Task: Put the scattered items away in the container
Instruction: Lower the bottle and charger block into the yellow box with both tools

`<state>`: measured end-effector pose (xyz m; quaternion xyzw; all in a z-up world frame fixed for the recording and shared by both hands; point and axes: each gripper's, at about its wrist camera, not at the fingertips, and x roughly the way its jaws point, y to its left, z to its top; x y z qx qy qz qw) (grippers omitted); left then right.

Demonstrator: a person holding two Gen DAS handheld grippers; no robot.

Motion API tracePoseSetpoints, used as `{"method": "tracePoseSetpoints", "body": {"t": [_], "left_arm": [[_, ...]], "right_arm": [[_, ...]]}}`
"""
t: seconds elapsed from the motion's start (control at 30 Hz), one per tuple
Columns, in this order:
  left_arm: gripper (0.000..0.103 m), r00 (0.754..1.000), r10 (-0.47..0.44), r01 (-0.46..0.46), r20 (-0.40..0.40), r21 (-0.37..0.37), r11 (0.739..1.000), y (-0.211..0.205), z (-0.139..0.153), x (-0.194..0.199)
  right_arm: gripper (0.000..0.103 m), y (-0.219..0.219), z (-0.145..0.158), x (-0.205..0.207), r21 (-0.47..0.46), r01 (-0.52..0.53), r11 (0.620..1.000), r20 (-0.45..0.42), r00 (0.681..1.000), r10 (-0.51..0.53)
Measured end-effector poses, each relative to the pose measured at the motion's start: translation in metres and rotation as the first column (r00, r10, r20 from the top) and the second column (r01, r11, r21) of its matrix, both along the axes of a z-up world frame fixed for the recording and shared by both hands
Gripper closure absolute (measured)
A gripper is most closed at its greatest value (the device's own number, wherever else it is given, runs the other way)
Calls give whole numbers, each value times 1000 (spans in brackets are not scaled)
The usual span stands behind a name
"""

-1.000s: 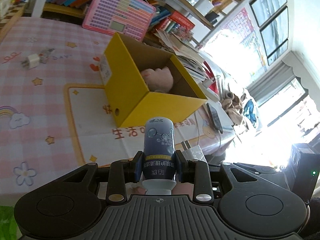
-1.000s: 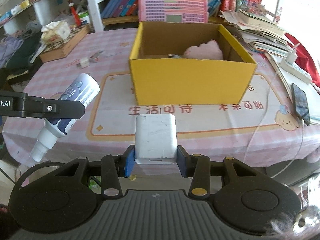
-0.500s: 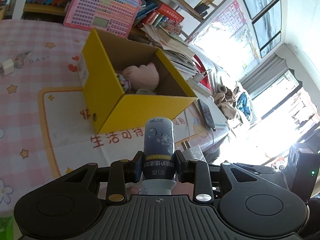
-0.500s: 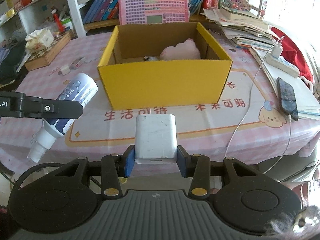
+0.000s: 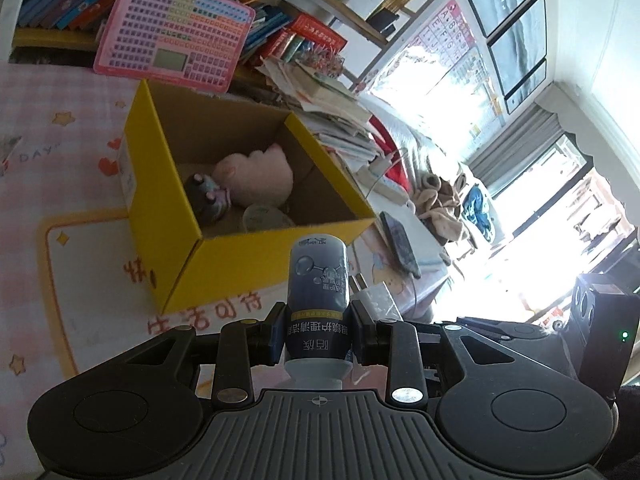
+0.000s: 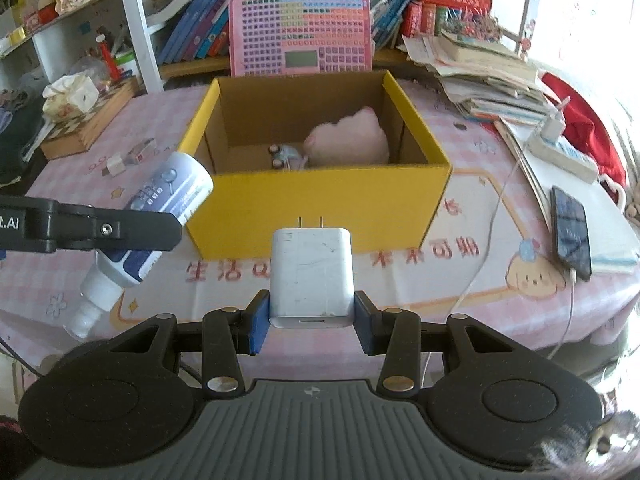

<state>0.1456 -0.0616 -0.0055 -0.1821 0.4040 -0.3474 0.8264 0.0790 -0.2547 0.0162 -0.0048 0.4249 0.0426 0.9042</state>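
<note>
A: How are the two grippers posed?

B: Both tilt downward toward the table, short of the yellow cardboard box (image 6: 320, 196). The left gripper (image 5: 318, 332) pinches a dark blue spray bottle (image 5: 318, 280) around its lower body, its pads pressed to both sides of the label. In the right wrist view that bottle (image 6: 160, 208) lies slanted, white nozzle end low and flat base raised toward the box's near left corner.

A: And the right one?

B: The right gripper (image 6: 311, 322) clamps a white charger block (image 6: 311, 276) by its bottom edge. The block stands upright between the blue pads, two metal prongs pointing away toward the box front.

A: What are the things made of?

B: The bottle is a smooth glossy cylinder with printed characters and a bubble pattern. The charger is a rounded hard plastic slab, scuffed on its face. The box is matte yellow outside and plain brown card inside, open at the top, with square corners.

A: Anything in it already?

B: A fuzzy pink plush toy (image 5: 256, 176) lies against the far right side, a small grey-and-purple figure (image 5: 208, 200) sits just beside it, and a round pale lid or tub (image 5: 262, 216) is near the front wall.

A: What is underneath?

B: A pink checked tablecloth (image 6: 460, 132) with a cream mat (image 6: 440, 276) printed in red characters; a dark phone (image 6: 570, 232) on a white cable lies to the right
</note>
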Motion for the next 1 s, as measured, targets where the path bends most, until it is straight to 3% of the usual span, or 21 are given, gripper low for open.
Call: {"method": "tracePoseSetpoints", "body": {"t": [0.23,0.5,0.83,1.0], "left_arm": [[72,995,55,-55,86,-2,998,-5,20,24],[72,981,150,-154,124,18,988,-16,31,53],[72,969,208,-226,135,138,964,-44,19,100],[72,971,210,-230,113,197,953,-54,7,114]], "right_arm": [[63,-8,20,40,0,-64,998,75,995,64],[63,-20,38,92,-9,-167,986,136,977,166],[62,-22,30,173,-41,-278,960,142,949,281],[62,-23,14,212,-19,-307,952,89,947,307]]}}
